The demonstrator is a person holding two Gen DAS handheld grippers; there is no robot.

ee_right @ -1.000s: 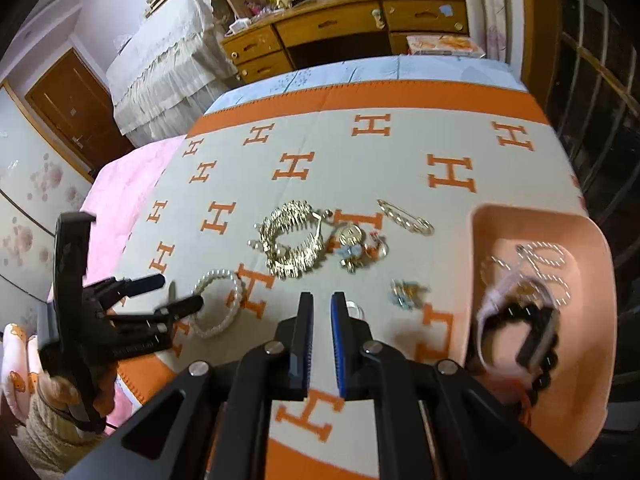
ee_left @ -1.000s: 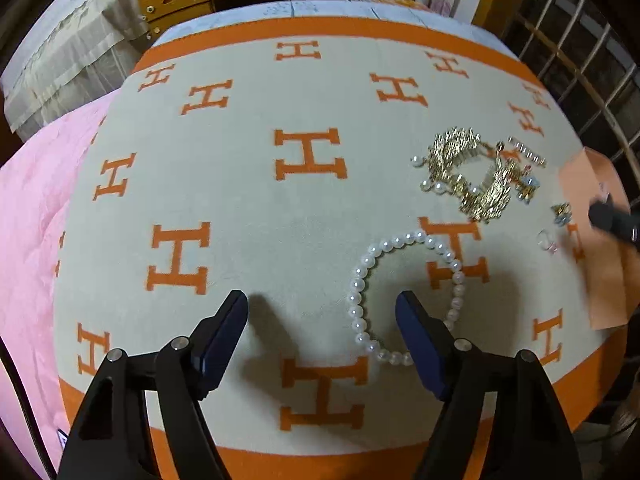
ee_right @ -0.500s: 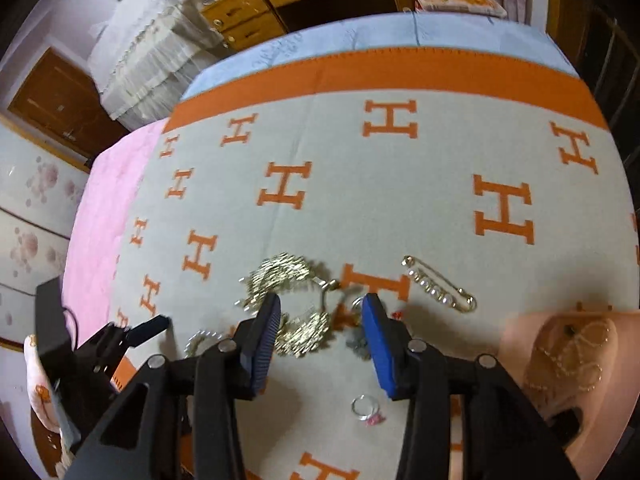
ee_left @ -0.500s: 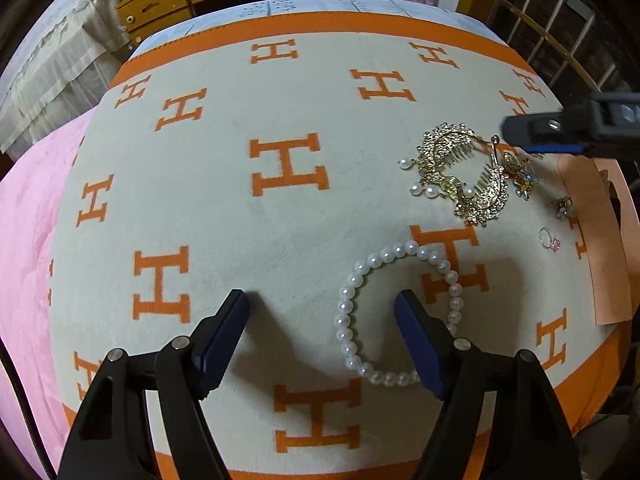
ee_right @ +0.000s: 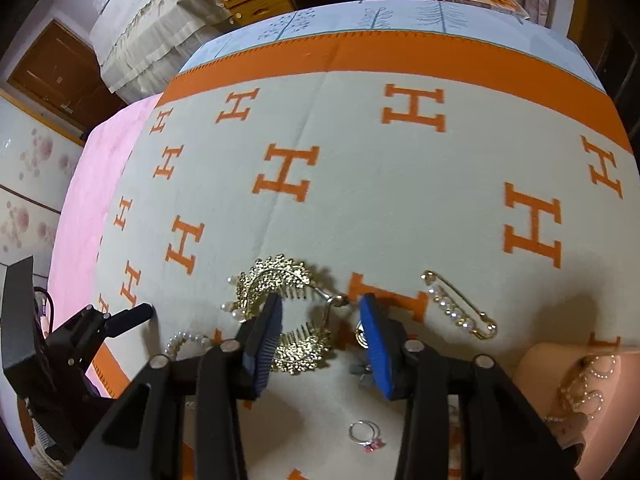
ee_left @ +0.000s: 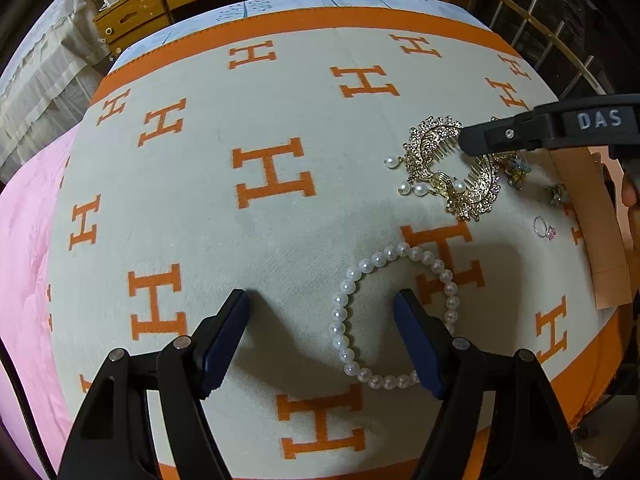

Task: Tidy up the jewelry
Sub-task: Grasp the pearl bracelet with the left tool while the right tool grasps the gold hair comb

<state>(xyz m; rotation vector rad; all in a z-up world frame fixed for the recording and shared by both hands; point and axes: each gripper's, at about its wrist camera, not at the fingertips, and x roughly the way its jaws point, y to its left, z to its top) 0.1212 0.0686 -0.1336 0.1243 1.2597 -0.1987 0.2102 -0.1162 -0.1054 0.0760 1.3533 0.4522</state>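
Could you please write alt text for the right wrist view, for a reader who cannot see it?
The right tongs are closing around a gold hair comb lying on an H-patterned blanket, pads not yet pressing it. A pearl pin lies to the right, a ring nearer the camera, a peach tray at lower right.

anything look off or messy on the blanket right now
Nothing looks damaged or spilled. The loose pieces are simply scattered on the blanket: gold hair comb, pearl bracelet, pearl pin and ring lie apart, outside the pink tray. The right gripper is closing around the comb.
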